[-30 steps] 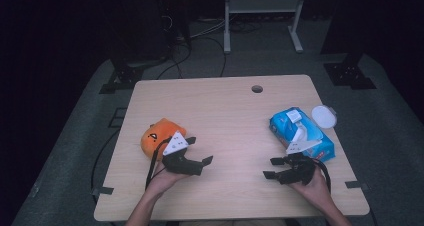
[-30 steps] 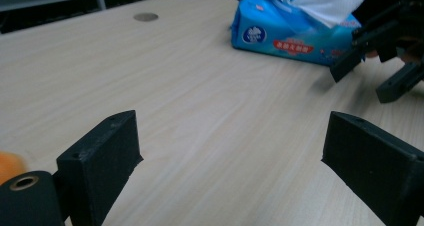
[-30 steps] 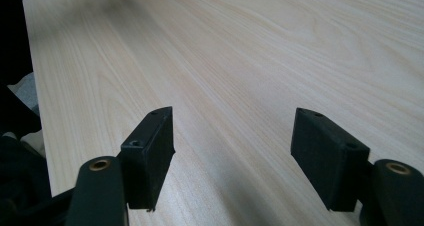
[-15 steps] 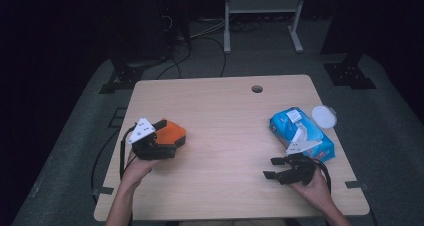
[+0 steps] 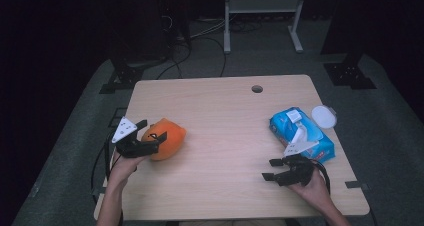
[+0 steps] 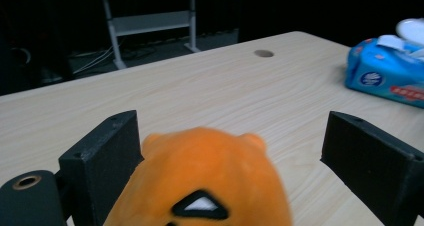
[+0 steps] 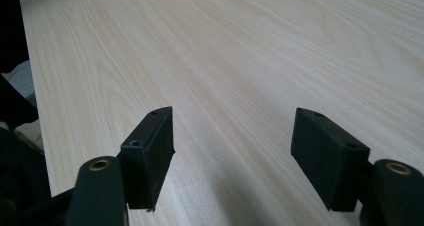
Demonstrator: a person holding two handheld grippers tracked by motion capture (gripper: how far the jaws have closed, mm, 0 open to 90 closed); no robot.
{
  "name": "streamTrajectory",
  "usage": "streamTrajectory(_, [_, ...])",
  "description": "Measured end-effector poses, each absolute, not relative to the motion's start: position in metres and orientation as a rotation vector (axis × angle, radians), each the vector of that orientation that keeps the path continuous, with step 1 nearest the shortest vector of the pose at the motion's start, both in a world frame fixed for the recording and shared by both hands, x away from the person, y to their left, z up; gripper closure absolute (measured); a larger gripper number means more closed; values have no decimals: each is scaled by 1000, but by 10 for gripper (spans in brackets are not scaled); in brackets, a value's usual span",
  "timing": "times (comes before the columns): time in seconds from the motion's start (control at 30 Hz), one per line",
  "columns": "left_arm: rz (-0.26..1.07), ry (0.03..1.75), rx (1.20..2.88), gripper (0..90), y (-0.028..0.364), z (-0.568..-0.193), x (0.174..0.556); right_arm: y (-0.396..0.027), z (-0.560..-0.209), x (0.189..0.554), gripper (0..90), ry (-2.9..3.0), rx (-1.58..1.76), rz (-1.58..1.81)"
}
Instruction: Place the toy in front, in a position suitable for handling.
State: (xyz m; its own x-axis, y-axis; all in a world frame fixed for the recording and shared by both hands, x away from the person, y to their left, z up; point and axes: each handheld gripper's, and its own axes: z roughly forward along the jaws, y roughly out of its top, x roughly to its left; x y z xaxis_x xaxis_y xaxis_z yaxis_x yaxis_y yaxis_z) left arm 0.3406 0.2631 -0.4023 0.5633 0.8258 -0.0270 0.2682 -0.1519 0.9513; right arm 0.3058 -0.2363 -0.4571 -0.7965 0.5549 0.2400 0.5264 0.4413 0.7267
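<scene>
Black two-jaw left gripper (image 5: 150,131) and right gripper (image 5: 271,169): blocky matte jaws, brass-ringed screw holes, grey three-cornered top plates, trailing black cables; bare forearms, no sleeves.

The high view is dim overall: the pale tabletop (image 5: 225,136) in the centre of the frame is evenly lit from above, while the upper corners and the left and right edges sink into near black. Shadows on the wood are faint and short. The picture is soft and slightly grainy. In the left gripper view the orange plush toy (image 6: 205,186) at the bottom centre is blurred, too close to focus. The right gripper view is bright, with soft shadows under the jaws.
</scene>
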Motion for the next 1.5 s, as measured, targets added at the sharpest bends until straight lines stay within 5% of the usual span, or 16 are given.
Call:
streamTrajectory(0.43, [611, 983, 1764, 145, 264, -429, 351, -232, -458, 304, 324, 2655, 960, 1275])
streamTrajectory(0.97, [645, 971, 1825, 518, 257, -435, 346, -225, -458, 304, 332, 2677, 920, 1236])
streamTrajectory(1.5, [561, 988, 1672, 581, 266, -427, 344, -227, -455, 302, 332, 2662, 915, 1241])
